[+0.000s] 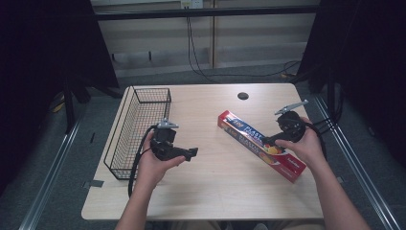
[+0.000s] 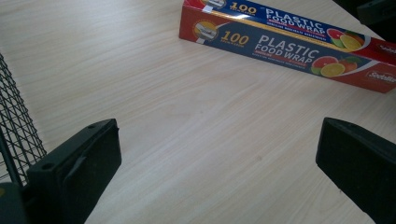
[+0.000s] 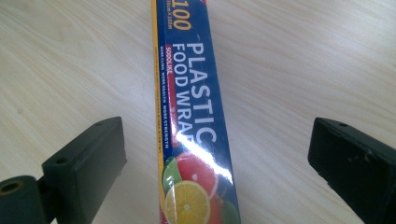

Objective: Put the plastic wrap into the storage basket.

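The long red-and-blue cardboard box of plastic food wrap (image 1: 261,144) lies flat on the pale wooden table (image 1: 210,191), slanted, well to the right of the black wire basket (image 1: 139,127) that stands at the table's left edge. The right gripper (image 3: 217,158) hangs over the box's near half with its 2 jaws spread wide, 1 on each side of the box and neither touching it, so it grasps nothing. The left gripper (image 2: 217,163) sits between basket and box, just beside the basket, also released and holding nothing, its jaws pointing toward the box.

This looks like the approach before a pickup, probably to move the box into the basket. The next move calls for lowering the right gripper until its jaws flank the box's narrow sides, then closing squarely across its width; gripping near the middle should keep the long box from tipping.
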Demonstrator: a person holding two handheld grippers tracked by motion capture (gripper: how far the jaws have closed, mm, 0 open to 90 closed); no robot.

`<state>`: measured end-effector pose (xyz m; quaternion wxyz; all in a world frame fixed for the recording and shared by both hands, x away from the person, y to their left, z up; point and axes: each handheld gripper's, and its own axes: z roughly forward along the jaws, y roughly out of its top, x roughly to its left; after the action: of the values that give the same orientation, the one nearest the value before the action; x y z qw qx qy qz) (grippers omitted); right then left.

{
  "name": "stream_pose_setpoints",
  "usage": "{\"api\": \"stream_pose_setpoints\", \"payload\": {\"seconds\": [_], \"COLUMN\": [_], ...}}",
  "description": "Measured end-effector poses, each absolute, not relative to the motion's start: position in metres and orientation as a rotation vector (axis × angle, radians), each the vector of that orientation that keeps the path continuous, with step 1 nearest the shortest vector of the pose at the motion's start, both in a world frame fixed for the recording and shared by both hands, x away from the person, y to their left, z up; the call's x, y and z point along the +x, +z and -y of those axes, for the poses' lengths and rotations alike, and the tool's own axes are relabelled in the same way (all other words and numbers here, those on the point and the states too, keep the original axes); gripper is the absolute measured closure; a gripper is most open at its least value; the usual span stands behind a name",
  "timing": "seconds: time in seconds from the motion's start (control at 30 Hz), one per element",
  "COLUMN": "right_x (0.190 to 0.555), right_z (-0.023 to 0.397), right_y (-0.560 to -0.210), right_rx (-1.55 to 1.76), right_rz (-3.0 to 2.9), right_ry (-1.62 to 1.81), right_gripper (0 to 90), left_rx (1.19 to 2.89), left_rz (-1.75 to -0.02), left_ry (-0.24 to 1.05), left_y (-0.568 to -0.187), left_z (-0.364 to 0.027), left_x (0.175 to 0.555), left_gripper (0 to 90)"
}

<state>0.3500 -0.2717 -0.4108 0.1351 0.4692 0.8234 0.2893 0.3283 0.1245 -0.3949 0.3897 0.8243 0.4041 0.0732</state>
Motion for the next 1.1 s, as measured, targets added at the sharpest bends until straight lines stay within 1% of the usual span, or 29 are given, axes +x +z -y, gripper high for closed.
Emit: {"api": "stream_pose_setpoints", "payload": {"seconds": [0.17, 0.23, 0.57, 0.63, 0.67, 0.7, 0.93, 1.1], "right_x": [0.349, 0.349, 0.346, 0.347, 0.348, 0.348, 0.349, 0.348], "right_z": [0.277, 0.277, 0.279, 0.279, 0.276, 0.274, 0.267, 0.268], "right_y": [-0.412, -0.414, -0.431, -0.433, -0.436, -0.437, -0.446, -0.453], "right_rx": [1.386, 1.388, 1.377, 1.37, 1.358, 1.365, 1.345, 1.332], "right_rz": [-2.388, -2.397, -2.478, -2.493, -2.509, -2.515, -2.565, -2.595], "right_ry": [0.83, 0.831, 0.733, 0.722, 0.723, 0.712, 0.625, 0.61], "right_gripper": [4.1, 5.5, 6.0, 6.3, 8.8, 10.0, 11.5, 16.5], "left_rx": [2.118, 2.089, 2.112, 2.096, 2.118, 2.104, 2.108, 2.099], "left_rz": [-1.025, -1.039, -1.022, -1.037, -1.027, -1.04, -1.038, -1.035], "left_ry": [0.187, 0.194, 0.183, 0.178, 0.181, 0.184, 0.176, 0.185], "left_y": [-0.397, -0.398, -0.399, -0.4, -0.401, -0.402, -0.402, -0.402], "left_z": [-0.124, -0.123, -0.124, -0.123, -0.125, -0.125, -0.128, -0.128], "left_x": [0.329, 0.328, 0.328, 0.327, 0.327, 0.326, 0.326, 0.326], "left_gripper": [0.2, 0.2, 0.4, 0.4, 0.4, 0.4, 0.5, 0.6]}}
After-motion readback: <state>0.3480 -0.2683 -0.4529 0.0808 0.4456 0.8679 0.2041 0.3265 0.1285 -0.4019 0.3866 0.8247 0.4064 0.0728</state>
